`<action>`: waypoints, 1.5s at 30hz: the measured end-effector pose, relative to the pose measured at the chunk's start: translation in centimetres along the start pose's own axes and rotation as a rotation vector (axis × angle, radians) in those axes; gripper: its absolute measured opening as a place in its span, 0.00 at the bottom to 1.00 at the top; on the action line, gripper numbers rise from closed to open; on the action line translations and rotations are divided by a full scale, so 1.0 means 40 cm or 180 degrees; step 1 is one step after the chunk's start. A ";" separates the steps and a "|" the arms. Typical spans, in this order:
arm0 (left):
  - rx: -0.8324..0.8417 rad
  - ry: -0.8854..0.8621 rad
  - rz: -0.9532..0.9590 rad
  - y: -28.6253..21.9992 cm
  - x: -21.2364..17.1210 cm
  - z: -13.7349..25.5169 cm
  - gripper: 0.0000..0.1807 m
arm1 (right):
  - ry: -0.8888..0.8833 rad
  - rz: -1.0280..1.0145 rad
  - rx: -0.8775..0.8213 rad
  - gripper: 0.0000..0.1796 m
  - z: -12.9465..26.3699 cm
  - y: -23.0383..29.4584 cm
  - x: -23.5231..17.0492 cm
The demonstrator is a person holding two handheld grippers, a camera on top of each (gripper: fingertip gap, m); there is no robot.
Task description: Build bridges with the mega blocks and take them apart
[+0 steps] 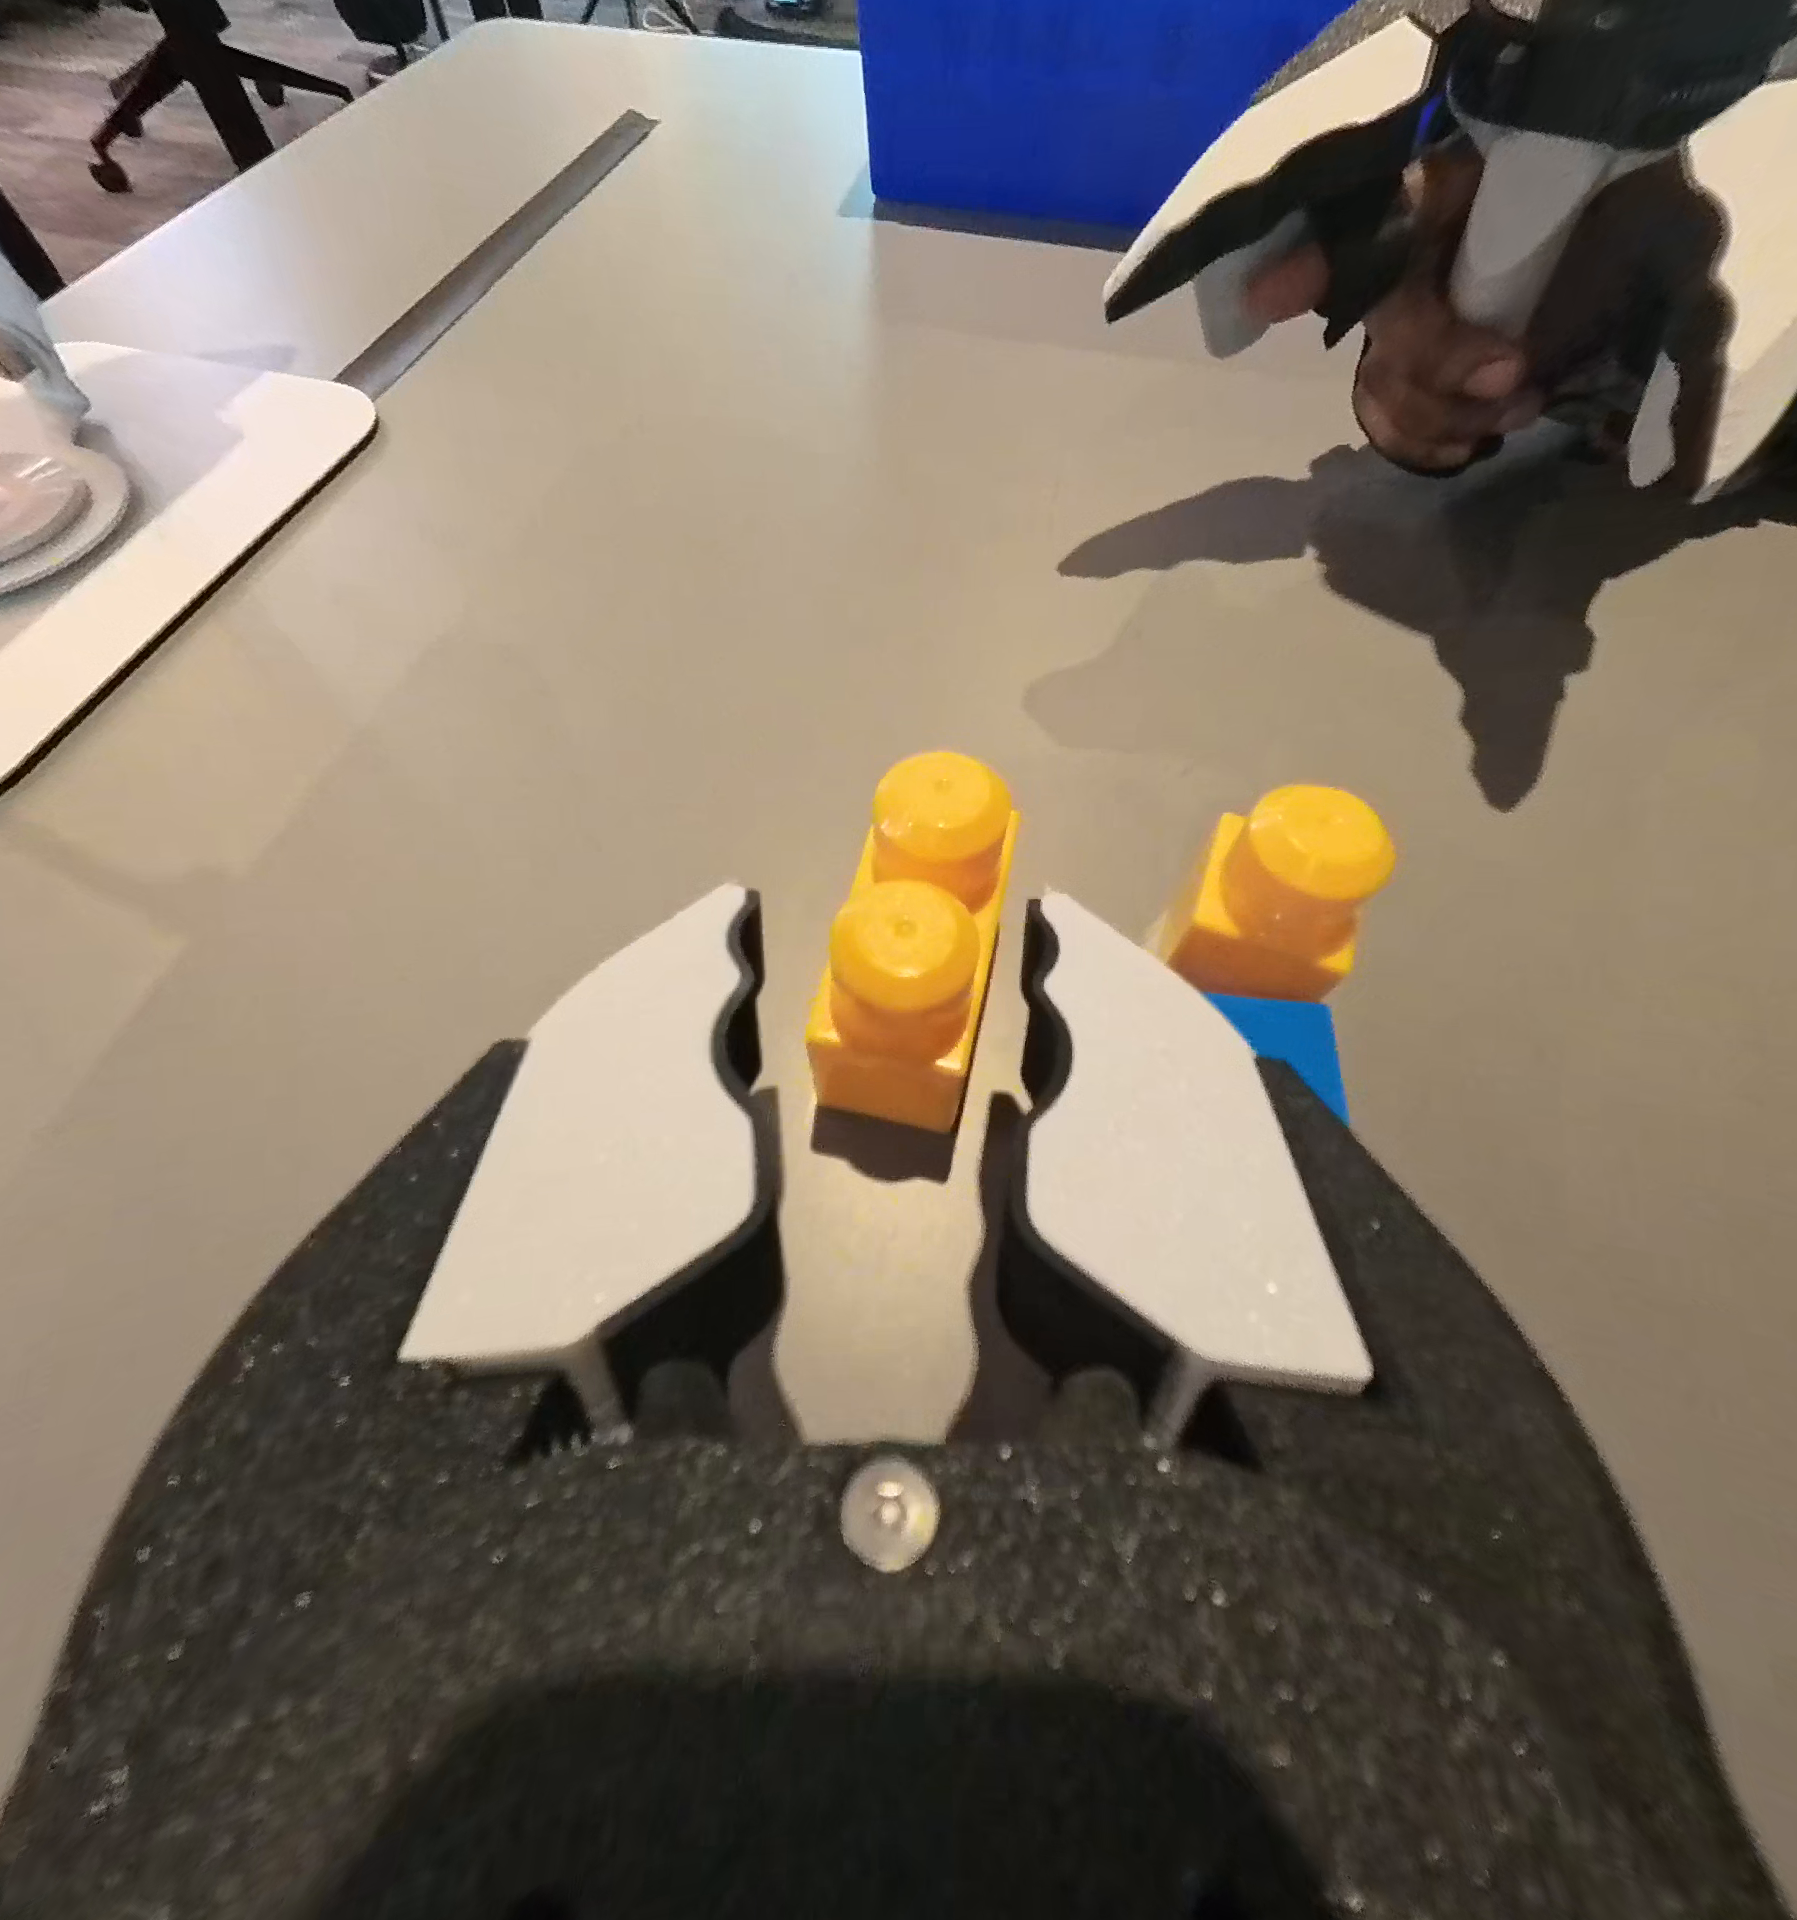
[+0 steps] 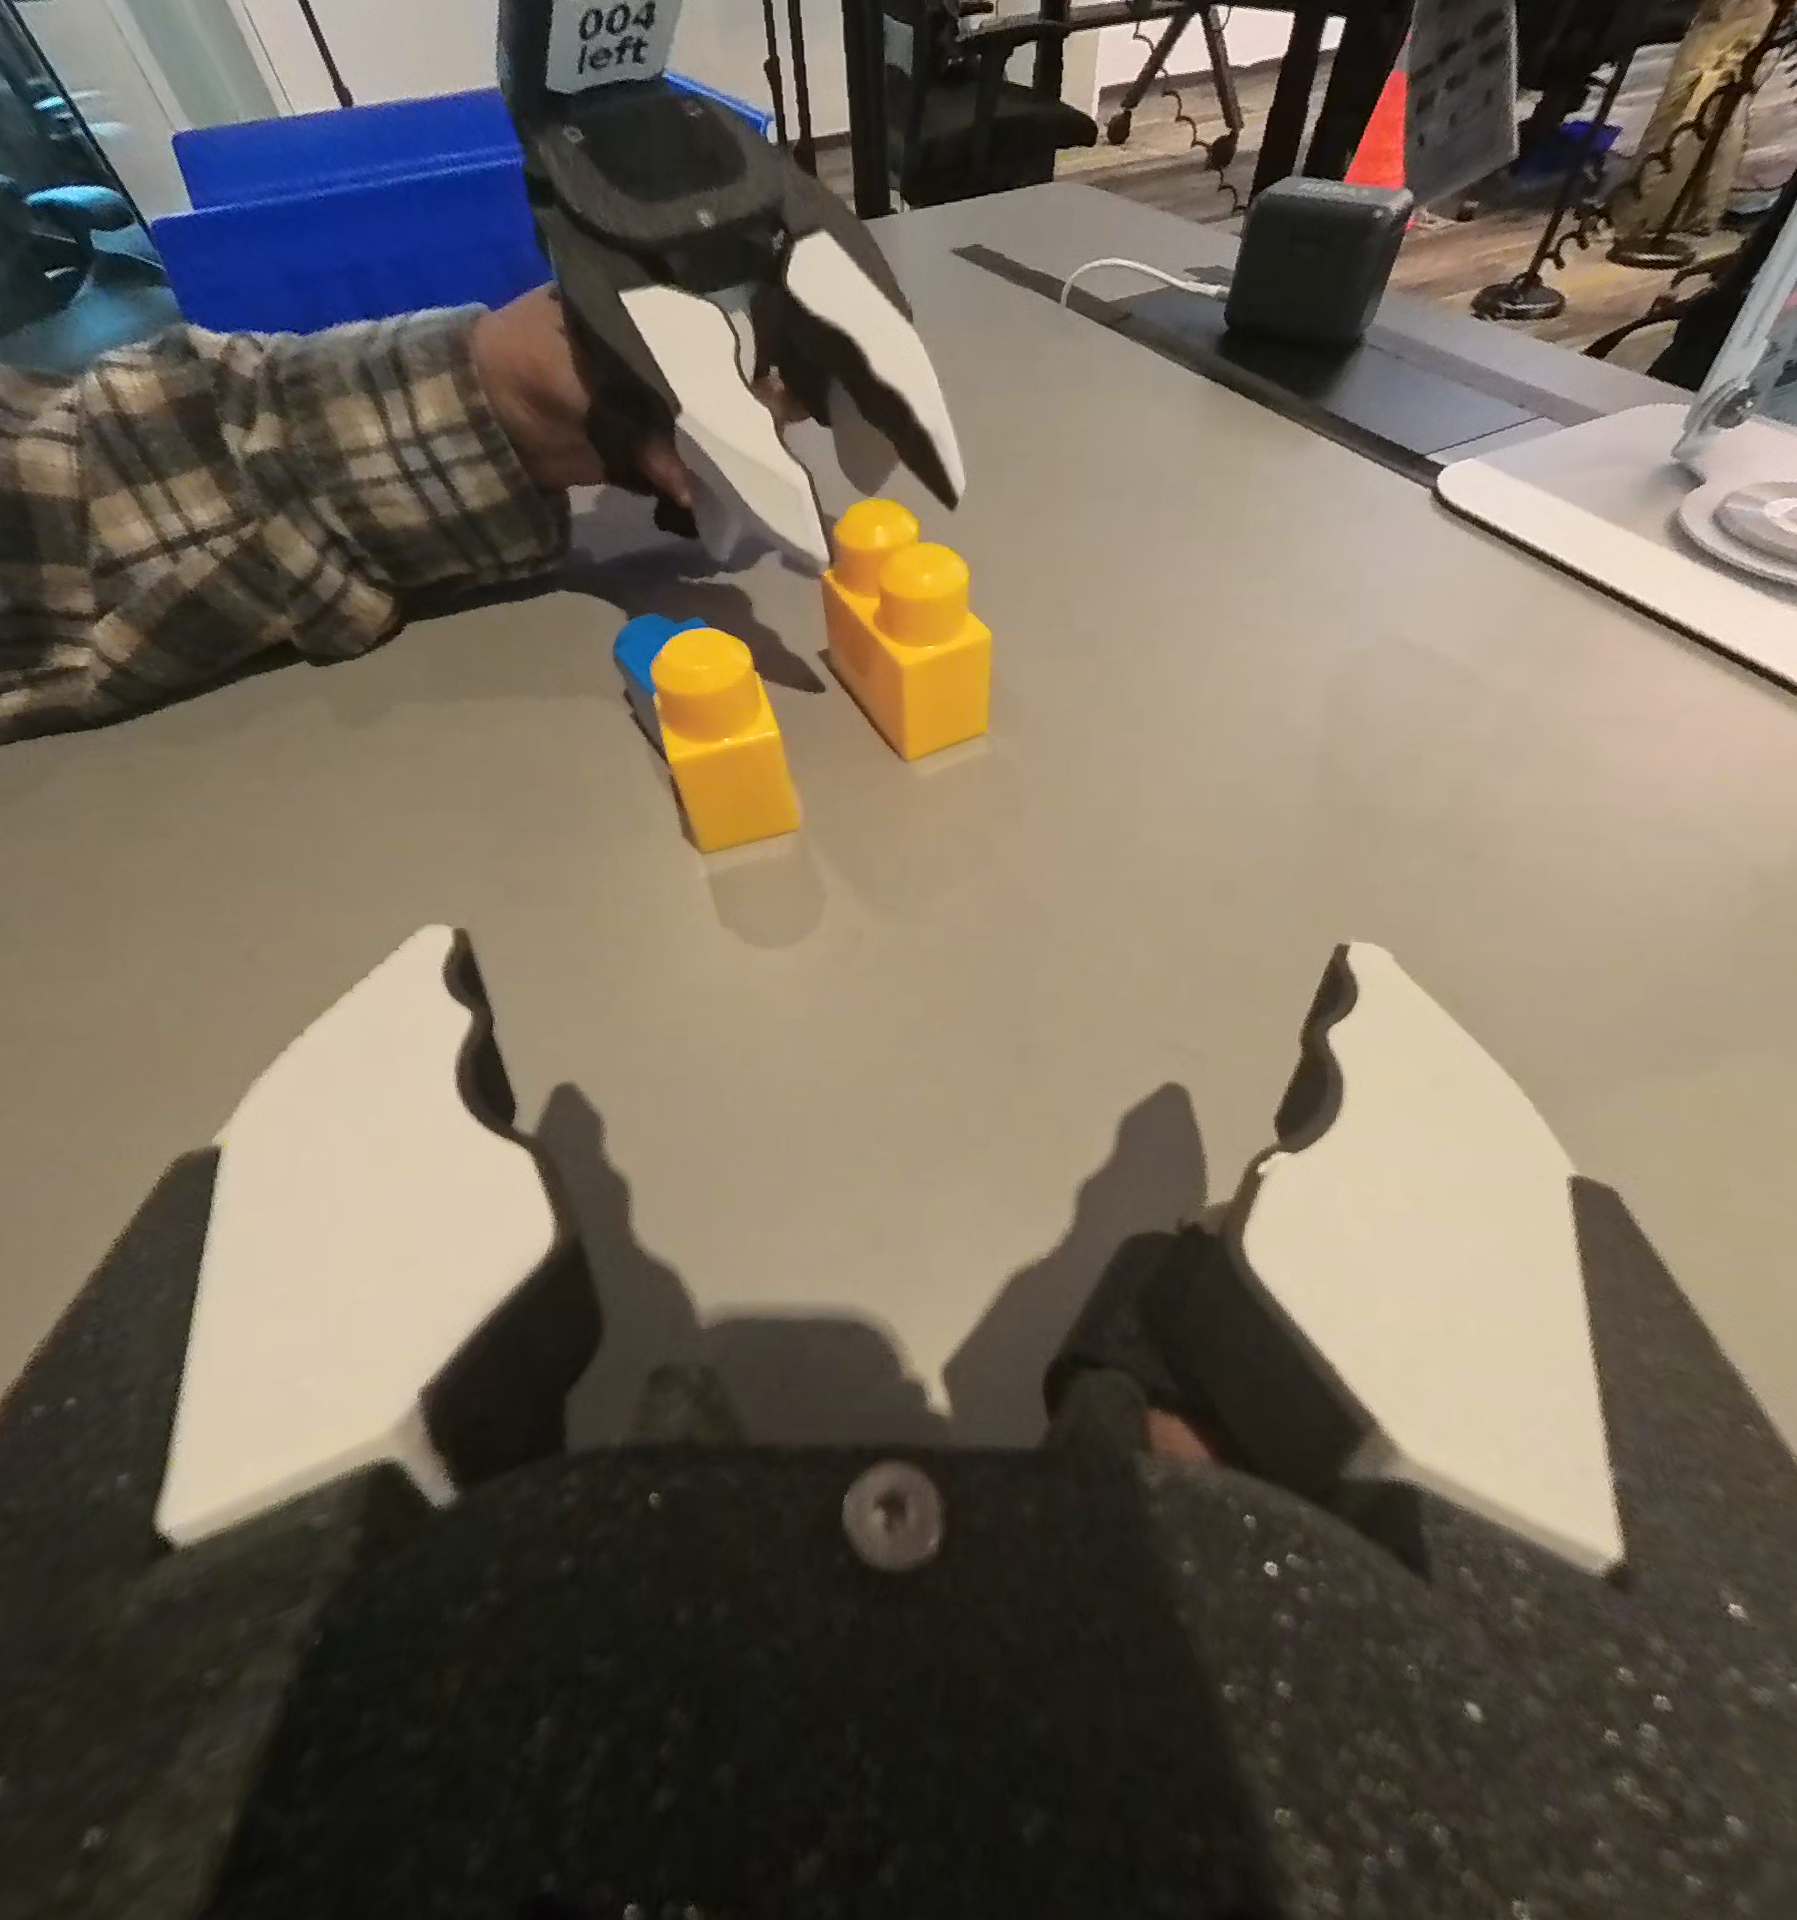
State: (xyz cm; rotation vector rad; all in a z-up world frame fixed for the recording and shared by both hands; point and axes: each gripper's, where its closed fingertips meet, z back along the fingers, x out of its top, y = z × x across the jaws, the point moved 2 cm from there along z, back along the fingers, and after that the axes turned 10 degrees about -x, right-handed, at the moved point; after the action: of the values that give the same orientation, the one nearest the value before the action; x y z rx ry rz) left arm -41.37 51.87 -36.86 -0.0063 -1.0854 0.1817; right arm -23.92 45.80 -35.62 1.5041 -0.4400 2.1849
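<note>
A yellow two-stud block (image 1: 909, 966) stands upright on the grey table (image 1: 665, 623). My left gripper (image 1: 892, 914) is open, with a finger on each side of the block and a small gap on both sides. From the right wrist view the left gripper (image 2: 883, 525) comes down from above, its tips level with the studs of that block (image 2: 909, 665). A yellow one-stud block (image 1: 1278, 904) (image 2: 728, 758) stands beside it, touching a blue block (image 1: 1289, 1039) (image 2: 650, 644). My right gripper (image 2: 899, 945) is wide open and empty, well short of the blocks; it also shows in the left wrist view (image 1: 1413, 405), raised above the table.
A blue bin (image 1: 1029, 104) (image 2: 354, 208) stands at the table's far side. A white mat with a round disc (image 1: 146, 540) (image 2: 1652, 540) lies at one edge. A dark box with a white cable (image 2: 1315, 260) sits by a cable slot (image 1: 499, 260). A plaid sleeve (image 2: 198, 499) reaches over the table. Across from one pair of fingers to the other is roughly 20 centimetres.
</note>
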 end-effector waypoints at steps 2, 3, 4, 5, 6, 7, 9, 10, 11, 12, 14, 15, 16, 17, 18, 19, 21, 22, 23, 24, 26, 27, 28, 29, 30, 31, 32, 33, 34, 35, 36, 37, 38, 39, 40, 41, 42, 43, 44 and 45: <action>-0.0046 0.0090 -0.0015 -0.003 -0.008 -0.006 0.25 | 0.0004 -0.0025 0.0029 0.79 0.000 0.002 0.000; -0.0053 0.0150 -0.0018 -0.003 -0.015 -0.009 0.25 | 0.0010 -0.0029 0.0040 0.79 0.000 0.003 -0.001; -0.0054 0.0215 -0.0017 -0.002 -0.022 -0.012 0.25 | 0.0020 -0.0028 0.0043 0.79 -0.001 0.003 -0.003; -0.0051 0.0263 -0.0015 0.000 -0.029 -0.015 0.25 | 0.0033 -0.0025 0.0046 0.79 -0.001 0.004 -0.004; -0.0042 0.0292 -0.0011 0.003 -0.034 -0.017 0.25 | 0.0047 -0.0025 0.0056 0.79 -0.002 0.006 -0.006; -0.0041 0.0309 -0.0004 0.005 -0.037 -0.019 0.25 | 0.0065 -0.0024 0.0069 0.79 -0.004 0.008 -0.008; -0.0074 0.0341 0.0012 0.006 -0.041 -0.024 0.25 | 0.0128 -0.0021 0.0090 0.79 -0.008 0.011 -0.015; -0.0086 0.0370 0.0017 0.007 -0.044 -0.027 0.25 | 0.0165 -0.0020 0.0104 0.79 -0.010 0.013 -0.019; -0.0098 0.0398 0.0021 0.007 -0.046 -0.029 0.25 | 0.0202 -0.0017 0.0117 0.79 -0.012 0.015 -0.023; -0.0117 0.0422 0.0025 0.006 -0.048 -0.032 0.24 | 0.0235 -0.0014 0.0122 0.79 -0.014 0.016 -0.027; -0.0154 0.0452 0.0030 0.005 -0.050 -0.036 0.21 | 0.0284 0.0000 0.0130 0.78 -0.018 0.019 -0.032; -0.0169 0.0451 0.0037 0.004 -0.049 -0.037 0.20 | 0.0304 0.0007 0.0140 0.78 -0.020 0.021 -0.033; -0.0178 0.0449 0.0046 0.005 -0.049 -0.039 0.20 | 0.0321 0.0010 0.0147 0.78 -0.022 0.024 -0.035; -0.0187 0.0448 0.0047 0.004 -0.048 -0.040 0.20 | 0.0336 0.0012 0.0149 0.78 -0.024 0.026 -0.036; -0.0198 0.0449 0.0040 0.003 -0.047 -0.042 0.20 | 0.0352 0.0017 0.0150 0.78 -0.026 0.027 -0.038; -0.0199 0.0453 0.0033 0.001 -0.046 -0.043 0.20 | 0.0370 0.0025 0.0153 0.77 -0.028 0.030 -0.039; -0.0181 0.0415 0.0063 0.003 -0.040 -0.042 0.20 | 0.0408 0.0043 0.0153 0.76 -0.032 0.033 -0.043; -0.0188 0.0348 0.0098 0.003 -0.032 -0.038 0.20 | 0.0431 0.0051 0.0153 0.75 -0.035 0.035 -0.044; -0.0178 0.0263 0.0129 0.005 -0.019 -0.031 0.20 | 0.0448 0.0060 0.0151 0.75 -0.038 0.037 -0.045; -0.0158 0.0186 0.0140 0.007 -0.005 -0.020 0.20 | 0.0465 0.0080 0.0142 0.75 -0.041 0.040 -0.044; -0.0112 0.0104 0.0135 0.013 0.021 0.004 0.20 | 0.0484 0.0146 0.0129 0.73 -0.049 0.047 -0.040; -0.0105 0.0087 0.0137 0.015 0.033 0.014 0.20 | 0.0478 0.0172 0.0142 0.72 -0.054 0.053 -0.035; -0.0104 0.0079 0.0140 0.017 0.045 0.022 0.20 | 0.0481 0.0196 0.0166 0.71 -0.062 0.060 -0.031; -0.0105 0.0078 0.0146 0.019 0.057 0.028 0.20 | 0.0503 0.0219 0.0193 0.71 -0.071 0.068 -0.028; -0.0108 0.0077 0.0159 0.022 0.071 0.032 0.20 | 0.0547 0.0240 0.0226 0.70 -0.083 0.076 -0.029; -0.0115 0.0068 0.0173 0.023 0.088 0.036 0.20 | 0.0602 0.0255 0.0270 0.70 -0.095 0.086 -0.030; -0.0125 0.0037 0.0175 0.023 0.107 0.039 0.20 | 0.0662 0.0269 0.0317 0.70 -0.107 0.096 -0.032; -0.0146 -0.0030 0.0167 0.020 0.129 0.042 0.20 | 0.0722 0.0280 0.0354 0.70 -0.120 0.105 -0.035; -0.0177 -0.0114 0.0163 0.016 0.150 0.043 0.20 | 0.0769 0.0292 0.0383 0.70 -0.131 0.113 -0.037; -0.0212 -0.0179 0.0163 0.011 0.167 0.043 0.20 | 0.0787 0.0303 0.0397 0.69 -0.141 0.119 -0.037; -0.0243 -0.0215 0.0155 0.005 0.180 0.043 0.20 | 0.0777 0.0313 0.0397 0.68 -0.151 0.123 -0.035; -0.0265 -0.0244 0.0136 -0.001 0.189 0.042 0.20 | 0.0763 0.0319 0.0389 0.67 -0.159 0.124 -0.033; -0.0285 -0.0263 0.0120 -0.007 0.195 0.040 0.20 | 0.0767 0.0320 0.0390 0.66 -0.165 0.126 -0.033; -0.0295 -0.0264 0.0115 -0.011 0.199 0.040 0.20 | 0.0791 0.0321 0.0395 0.66 -0.170 0.127 -0.034; -0.0293 -0.0253 0.0110 -0.013 0.199 0.039 0.20 | 0.0816 0.0326 0.0403 0.66 -0.174 0.128 -0.035; -0.0281 -0.0241 0.0101 -0.014 0.199 0.039 0.20 | 0.0826 0.0334 0.0406 0.66 -0.178 0.128 -0.035; -0.0261 -0.0230 0.0093 -0.012 0.197 0.041 0.20 | 0.0822 0.0344 0.0405 0.65 -0.182 0.129 -0.033; -0.0239 -0.0218 0.0091 -0.009 0.194 0.043 0.20 | 0.0801 0.0351 0.0401 0.65 -0.185 0.130 -0.030; -0.0220 -0.0211 0.0097 -0.004 0.191 0.046 0.20 | 0.0775 0.0358 0.0407 0.63 -0.188 0.131 -0.026; -0.0205 -0.0212 0.0111 0.000 0.187 0.049 0.20 | 0.0756 0.0365 0.0418 0.63 -0.192 0.133 -0.023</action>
State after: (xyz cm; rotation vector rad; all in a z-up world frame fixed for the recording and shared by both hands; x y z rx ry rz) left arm -39.71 52.82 -29.37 -0.0776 -1.1579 0.1794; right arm -32.52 44.93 -39.23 1.2889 -0.3159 2.4884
